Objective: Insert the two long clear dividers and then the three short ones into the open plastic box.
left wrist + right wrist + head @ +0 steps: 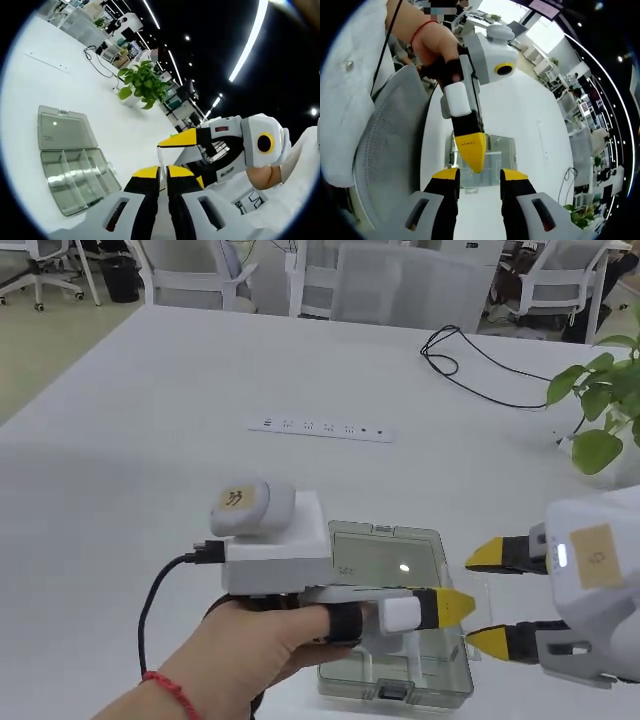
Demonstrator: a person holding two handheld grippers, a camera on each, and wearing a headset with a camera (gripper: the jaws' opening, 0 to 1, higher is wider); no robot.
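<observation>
1. Table (200, 370), white, runs past the frame edges.
2. Plastic box (420, 685) lies open at the near edge, partly hidden behind the left gripper (455, 605).
3. Right gripper (490, 598), jaws wide apart and empty, flanks the left gripper's tip.
4. Left jaws pinch a clear divider (160, 162), whose outline is barely visible.

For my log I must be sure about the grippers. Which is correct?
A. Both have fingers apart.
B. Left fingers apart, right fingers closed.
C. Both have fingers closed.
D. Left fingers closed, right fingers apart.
D: the left gripper has its fingers pressed together on a thin clear divider, while the right gripper holds its fingers well apart.
</observation>
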